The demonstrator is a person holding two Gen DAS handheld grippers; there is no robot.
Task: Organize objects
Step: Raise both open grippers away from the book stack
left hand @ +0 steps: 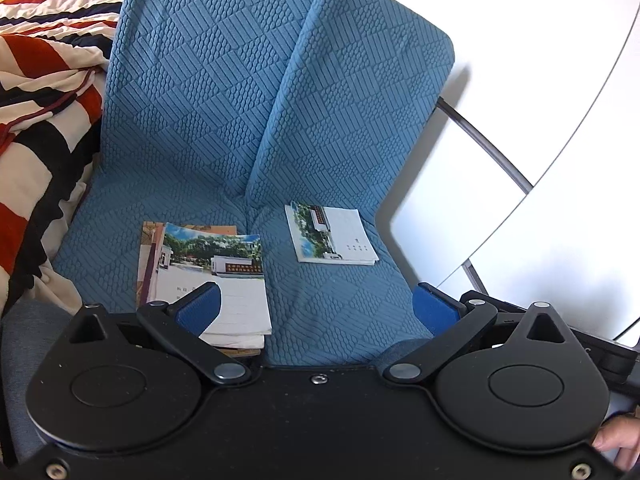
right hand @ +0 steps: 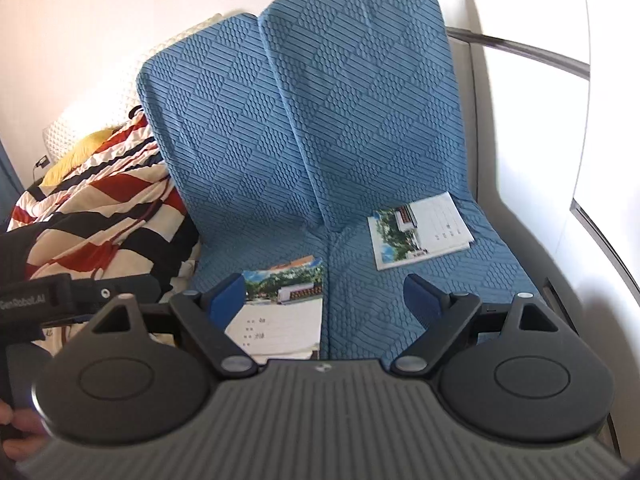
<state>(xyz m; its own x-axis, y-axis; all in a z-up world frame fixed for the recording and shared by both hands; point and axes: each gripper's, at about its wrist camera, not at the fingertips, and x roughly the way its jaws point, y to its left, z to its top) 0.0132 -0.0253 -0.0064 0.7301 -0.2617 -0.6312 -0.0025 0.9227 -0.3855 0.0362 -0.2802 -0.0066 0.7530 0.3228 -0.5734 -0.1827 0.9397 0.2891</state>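
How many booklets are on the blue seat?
At least 3: a stack on the left holding at least two, more possibly hidden beneath, and a single booklet lying apart on the right.

Your left gripper (left hand: 318,308) is black with blue pads (left hand: 200,312) and silver screws; your right gripper (right hand: 324,300) has a ribbed grey body.

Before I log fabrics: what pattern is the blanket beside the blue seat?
The blanket has red, black and cream stripes, clearest in the left wrist view.
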